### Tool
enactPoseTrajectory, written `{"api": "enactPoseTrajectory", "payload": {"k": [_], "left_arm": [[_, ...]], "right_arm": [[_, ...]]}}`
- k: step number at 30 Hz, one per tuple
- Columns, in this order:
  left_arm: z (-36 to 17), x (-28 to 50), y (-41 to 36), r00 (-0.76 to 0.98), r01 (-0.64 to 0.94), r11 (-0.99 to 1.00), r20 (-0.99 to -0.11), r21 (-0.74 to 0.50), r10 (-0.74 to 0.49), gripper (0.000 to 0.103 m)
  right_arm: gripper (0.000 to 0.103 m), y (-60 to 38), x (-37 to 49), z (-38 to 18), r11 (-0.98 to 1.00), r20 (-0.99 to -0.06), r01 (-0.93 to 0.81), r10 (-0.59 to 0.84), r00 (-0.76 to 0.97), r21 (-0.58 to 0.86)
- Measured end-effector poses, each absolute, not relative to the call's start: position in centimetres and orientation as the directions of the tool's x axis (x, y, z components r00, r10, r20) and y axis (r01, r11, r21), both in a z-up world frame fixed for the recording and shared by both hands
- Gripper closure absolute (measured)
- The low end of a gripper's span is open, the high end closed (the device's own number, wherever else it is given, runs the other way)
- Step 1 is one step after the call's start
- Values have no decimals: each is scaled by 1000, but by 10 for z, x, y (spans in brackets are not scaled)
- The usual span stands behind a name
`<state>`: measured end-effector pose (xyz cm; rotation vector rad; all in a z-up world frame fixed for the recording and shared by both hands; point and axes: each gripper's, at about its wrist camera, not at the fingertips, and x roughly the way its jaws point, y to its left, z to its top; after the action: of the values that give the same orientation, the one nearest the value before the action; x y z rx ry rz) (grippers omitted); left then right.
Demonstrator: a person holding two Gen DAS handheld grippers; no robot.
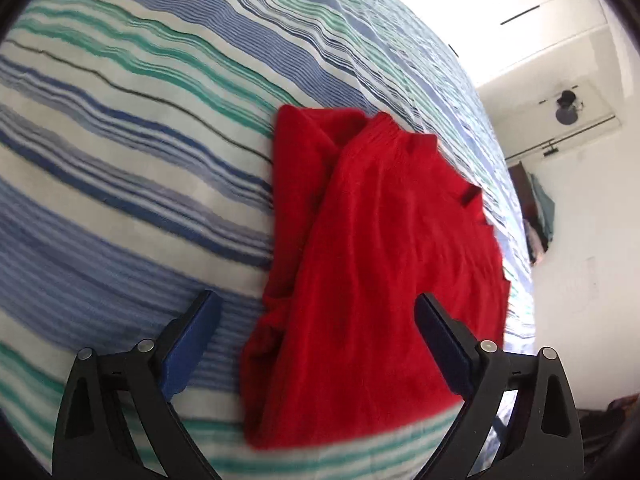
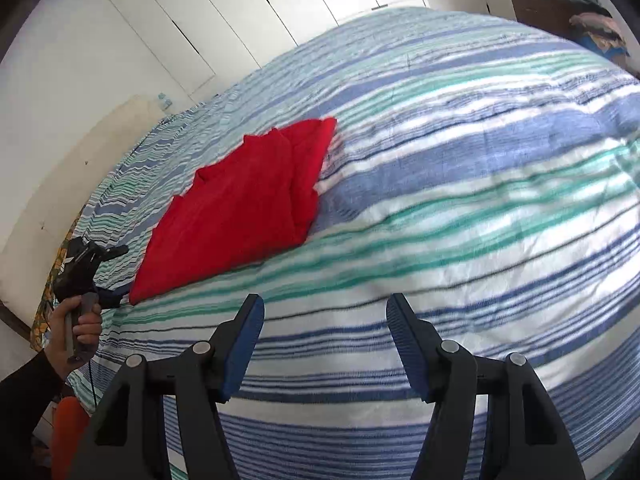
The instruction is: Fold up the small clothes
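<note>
A red garment (image 1: 368,272) lies folded over on the striped bedspread (image 1: 120,160). My left gripper (image 1: 318,304) is open and empty, hovering just above the garment's near edge; its right finger is over the cloth, its left finger over the bedspread. In the right wrist view the garment (image 2: 244,200) lies at the left, and the left gripper (image 2: 108,276), held in a hand, is at its near left corner. My right gripper (image 2: 325,308) is open and empty over bare bedspread (image 2: 460,200), well to the right of the garment.
White wardrobe doors (image 2: 200,20) stand behind the bed. A dark shelf with piled clothes (image 2: 592,28) is at the far right corner. A patterned cloth (image 2: 56,276) and an orange object (image 2: 68,428) are by the bed's left edge.
</note>
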<state>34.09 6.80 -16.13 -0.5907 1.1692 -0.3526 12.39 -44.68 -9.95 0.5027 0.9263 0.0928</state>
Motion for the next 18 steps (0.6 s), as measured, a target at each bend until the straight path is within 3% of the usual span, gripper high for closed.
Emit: {"api": "enactPoseTrajectory", "payload": {"k": [1,2,5,12,16,17,18], "left_arm": [[-162,346,64,373,-52,795,-750,-604,-546,35],[-164,348,62,349,-67,791,-757,-608,-553,90],[-137,343,48,356,-67,814,-776,-577,-520,92],[-19,319,-86,382,268,817,-722,-511,-577,92],[-21,303,-184,325,407,783,-727,-470,-605,90],[-33,300,-203,306,415,782,-738,-465,-602,85],[-51,298,-224,281,420,788,-761,-450,-585,69]], "right_arm": [[39,-447,119,-101,883,-740,119,300,602,455],[39,-444,118,-99,893,-741,98,298,601,439],[39,-441,116,-95,907,-728,65,290,622,416],[39,-468,108,-100,862,-691,110,315,650,496],[39,-481,105,-96,844,-670,127,312,674,521],[39,-485,103,-93,843,-664,130,305,683,521],[39,-489,102,-90,843,-658,135,296,693,521]]}}
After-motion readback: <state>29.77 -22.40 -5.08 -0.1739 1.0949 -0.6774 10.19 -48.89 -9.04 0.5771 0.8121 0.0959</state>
